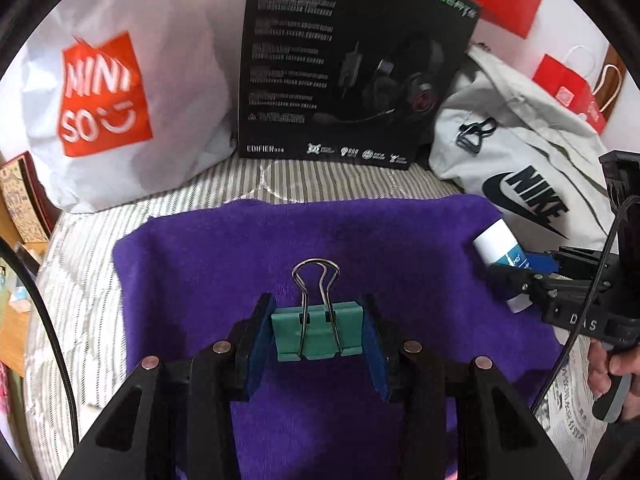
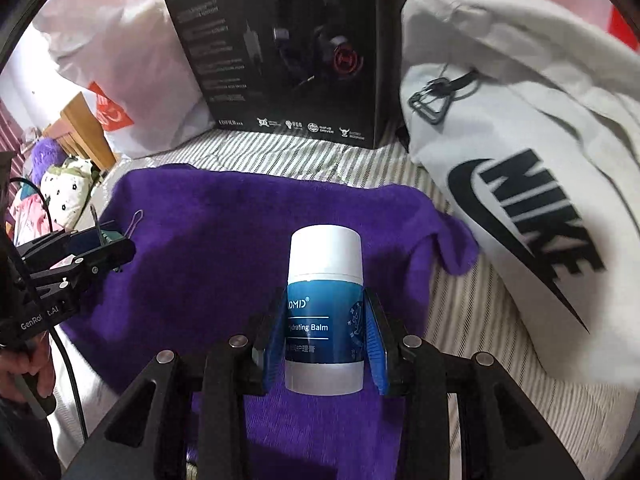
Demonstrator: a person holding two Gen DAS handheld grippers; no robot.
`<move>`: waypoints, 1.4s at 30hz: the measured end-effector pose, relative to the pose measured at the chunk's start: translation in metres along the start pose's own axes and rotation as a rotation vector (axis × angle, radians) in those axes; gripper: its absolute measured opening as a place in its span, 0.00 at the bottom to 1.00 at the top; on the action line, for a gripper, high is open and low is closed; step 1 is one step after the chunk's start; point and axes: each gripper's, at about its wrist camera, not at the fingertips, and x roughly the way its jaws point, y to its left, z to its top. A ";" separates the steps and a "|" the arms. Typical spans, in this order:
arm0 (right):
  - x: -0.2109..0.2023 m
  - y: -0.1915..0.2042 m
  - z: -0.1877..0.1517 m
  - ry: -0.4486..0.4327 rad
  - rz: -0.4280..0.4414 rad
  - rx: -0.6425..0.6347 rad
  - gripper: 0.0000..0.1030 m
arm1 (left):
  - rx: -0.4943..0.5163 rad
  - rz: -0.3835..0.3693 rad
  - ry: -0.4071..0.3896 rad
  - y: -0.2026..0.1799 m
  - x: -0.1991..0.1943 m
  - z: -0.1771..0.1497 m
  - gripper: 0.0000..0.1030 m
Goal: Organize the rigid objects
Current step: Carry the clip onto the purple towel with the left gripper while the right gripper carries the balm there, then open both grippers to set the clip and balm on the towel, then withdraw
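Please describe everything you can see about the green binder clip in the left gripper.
The teal-green metal binder clip has a folded sheet body and two silver wire handles looping forward, away from the camera. It is clamped by its two side edges between the blue pads of the left gripper, above the purple fleece cloth. Whether it touches the cloth cannot be told.
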 end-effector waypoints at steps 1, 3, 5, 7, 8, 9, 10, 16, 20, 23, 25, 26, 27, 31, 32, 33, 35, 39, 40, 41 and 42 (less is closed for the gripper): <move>0.007 0.001 0.002 0.009 -0.003 -0.002 0.35 | -0.003 -0.001 0.004 0.001 0.005 0.001 0.39; 0.016 0.002 0.004 0.021 -0.013 -0.007 0.35 | -0.008 -0.005 0.020 0.002 0.014 0.003 0.39; 0.026 0.004 0.005 0.035 -0.026 -0.013 0.35 | -0.009 -0.006 0.030 0.003 0.021 0.006 0.39; 0.031 0.004 0.005 0.043 -0.028 -0.018 0.35 | -0.009 -0.006 0.045 0.004 0.026 0.008 0.39; 0.034 0.005 0.005 0.047 -0.028 -0.019 0.35 | -0.010 -0.003 0.053 0.004 0.029 0.009 0.39; 0.034 0.004 0.005 0.047 -0.024 -0.017 0.35 | -0.011 0.000 0.060 0.004 0.031 0.009 0.39; 0.035 0.004 0.005 0.045 -0.025 -0.014 0.35 | -0.011 0.002 0.064 0.004 0.033 0.010 0.39; 0.035 0.006 0.006 0.046 -0.037 -0.031 0.35 | 0.024 0.041 0.092 -0.002 0.042 0.011 0.39; 0.039 0.007 0.004 0.050 -0.062 -0.047 0.35 | 0.037 0.054 0.094 -0.004 0.043 0.010 0.39; 0.039 0.007 0.004 0.050 -0.059 -0.043 0.35 | 0.034 0.050 0.095 -0.004 0.043 0.011 0.39; 0.039 0.007 0.004 0.050 -0.056 -0.046 0.36 | 0.034 0.046 0.096 -0.004 0.043 0.011 0.41; 0.039 0.007 0.004 0.051 -0.055 -0.049 0.36 | 0.033 0.041 0.097 -0.004 0.045 0.011 0.44; 0.039 0.007 0.005 0.053 -0.050 -0.051 0.38 | 0.032 0.037 0.097 -0.004 0.045 0.011 0.45; 0.036 0.007 0.000 0.056 -0.006 -0.052 0.61 | 0.038 0.035 0.099 -0.006 0.044 0.009 0.51; 0.036 0.007 -0.002 0.055 -0.014 -0.058 0.62 | 0.039 0.033 0.099 -0.007 0.044 0.008 0.54; 0.035 0.008 -0.003 0.056 -0.024 -0.063 0.62 | 0.038 0.030 0.100 -0.007 0.043 0.007 0.56; 0.032 0.009 -0.005 0.056 -0.034 -0.065 0.62 | 0.040 0.033 0.104 -0.008 0.043 0.006 0.65; 0.022 0.008 -0.008 0.056 -0.044 -0.043 0.63 | 0.051 0.065 0.116 -0.011 0.042 -0.001 0.75; 0.018 0.007 -0.010 0.052 -0.048 -0.035 0.63 | 0.051 0.071 0.119 -0.012 0.042 -0.002 0.75; 0.011 0.007 -0.012 0.045 -0.050 -0.022 0.63 | 0.046 0.074 0.123 -0.012 0.040 -0.004 0.75; 0.005 0.006 -0.014 0.038 -0.048 -0.011 0.63 | 0.037 0.071 0.126 -0.011 0.038 -0.005 0.75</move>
